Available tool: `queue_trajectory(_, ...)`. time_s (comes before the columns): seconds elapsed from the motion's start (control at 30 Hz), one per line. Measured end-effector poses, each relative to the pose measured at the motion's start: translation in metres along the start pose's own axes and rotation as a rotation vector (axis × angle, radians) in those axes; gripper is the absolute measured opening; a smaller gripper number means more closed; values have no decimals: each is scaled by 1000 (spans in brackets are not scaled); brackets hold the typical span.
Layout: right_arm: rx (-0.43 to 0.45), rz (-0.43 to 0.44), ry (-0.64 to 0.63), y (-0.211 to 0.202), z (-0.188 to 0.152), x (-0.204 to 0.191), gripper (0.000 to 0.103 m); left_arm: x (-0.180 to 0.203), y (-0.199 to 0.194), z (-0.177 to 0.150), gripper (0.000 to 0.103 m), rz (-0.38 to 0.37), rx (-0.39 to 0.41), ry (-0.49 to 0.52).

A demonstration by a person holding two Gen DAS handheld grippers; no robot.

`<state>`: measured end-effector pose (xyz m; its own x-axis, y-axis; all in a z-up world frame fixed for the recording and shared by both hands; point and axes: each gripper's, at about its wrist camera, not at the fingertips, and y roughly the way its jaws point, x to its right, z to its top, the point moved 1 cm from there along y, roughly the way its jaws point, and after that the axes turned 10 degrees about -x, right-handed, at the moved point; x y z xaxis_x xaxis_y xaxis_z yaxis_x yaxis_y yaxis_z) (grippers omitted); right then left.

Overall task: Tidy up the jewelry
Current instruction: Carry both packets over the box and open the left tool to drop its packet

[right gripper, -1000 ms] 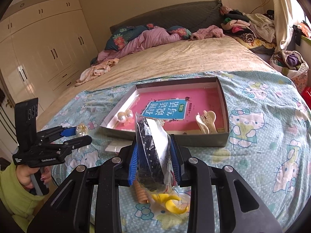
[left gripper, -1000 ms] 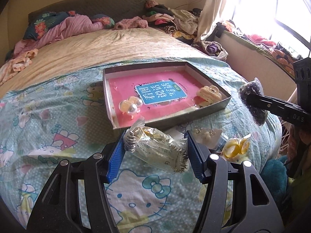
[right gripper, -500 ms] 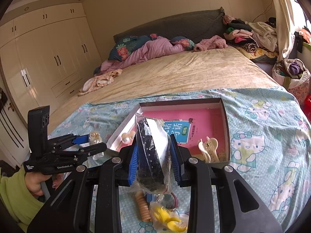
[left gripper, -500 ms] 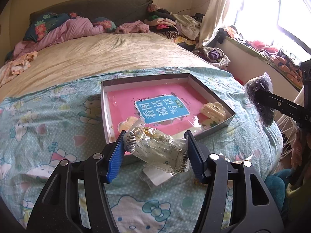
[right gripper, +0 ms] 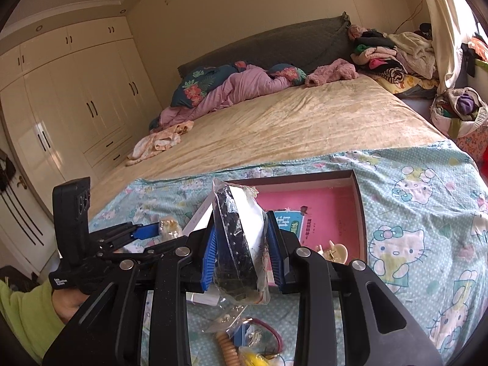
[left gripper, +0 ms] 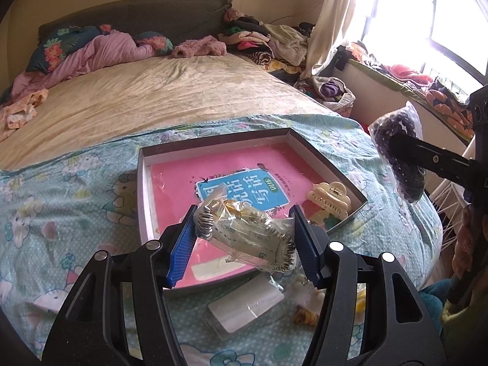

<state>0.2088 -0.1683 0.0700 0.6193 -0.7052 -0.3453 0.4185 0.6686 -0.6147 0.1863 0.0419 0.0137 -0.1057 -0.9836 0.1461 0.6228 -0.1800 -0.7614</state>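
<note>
In the left wrist view, the left gripper (left gripper: 244,235) clenches a clear bag of silver jewelry (left gripper: 244,231) at lower centre, above the grey tray (left gripper: 143,201). In the right wrist view, the right gripper (right gripper: 242,254) grasps a bag of dark beads (right gripper: 235,244) at centre, over the tray's near left corner.

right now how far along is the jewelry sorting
Roughly midway. Done: a cream hair claw already lies in the box. In hand: the left gripper holds a clear bag of silver pieces, the right gripper a bag of dark beads. Left: loose packets and coils on the blanket.
</note>
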Motion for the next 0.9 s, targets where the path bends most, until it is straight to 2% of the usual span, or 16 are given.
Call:
queue_trajectory(0.23,-3,1,11,10,13,5,28,4,20,8,51,-11,-21,6)
queue_trajectory(0.5,-51,1,34,38,20,15,28,9,48,7,51,-27,-63,20)
queue_trajectory(0.9,-136,13,87,83,4,31,28,8,77,2,52,-31,-117,29)
